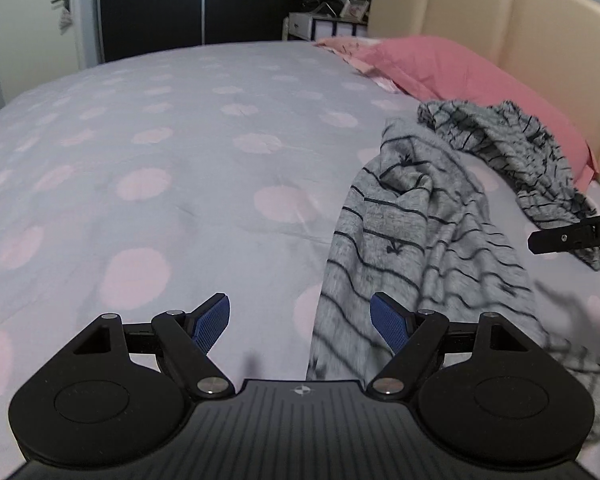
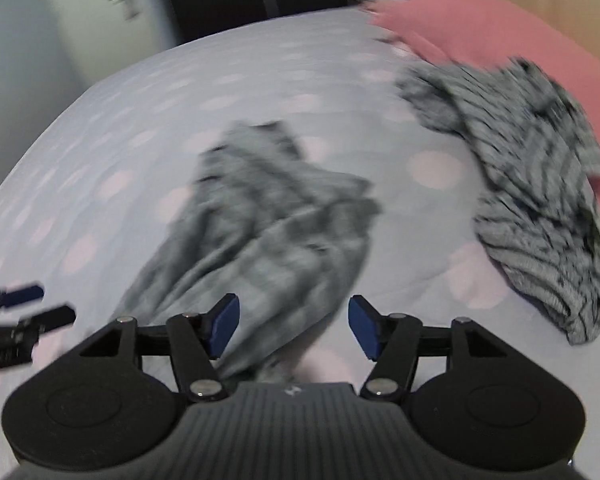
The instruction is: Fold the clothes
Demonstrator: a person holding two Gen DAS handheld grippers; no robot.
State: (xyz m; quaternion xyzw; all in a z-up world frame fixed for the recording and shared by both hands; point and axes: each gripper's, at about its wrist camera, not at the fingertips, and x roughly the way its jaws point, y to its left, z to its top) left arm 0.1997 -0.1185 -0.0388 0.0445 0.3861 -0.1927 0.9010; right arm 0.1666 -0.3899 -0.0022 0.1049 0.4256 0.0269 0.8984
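A grey garment with thin dark stripes (image 1: pixel 412 240) lies crumpled lengthwise on the bed; the right wrist view shows it blurred (image 2: pixel 268 220). A second striped grey garment (image 1: pixel 520 152) (image 2: pixel 540 200) is heaped against the pink pillow. My left gripper (image 1: pixel 300 320) is open just above the sheet. Its right pad is over the near garment's edge and nothing is between the pads. My right gripper (image 2: pixel 294 326) is open above the near end of the first garment and grips nothing. One black finger (image 1: pixel 568 236) of the right gripper enters at the right. The left gripper (image 2: pixel 40 305) shows at the left edge.
The bed sheet (image 1: pixel 160 160) is pale grey with pink spots and stretches wide to the left. A pink pillow (image 1: pixel 460 72) rests against the cream headboard (image 1: pixel 480 8). Behind the bed stand a nightstand (image 1: pixel 324 24), a dark wardrobe (image 1: pixel 160 4) and a door (image 1: pixel 32 20).
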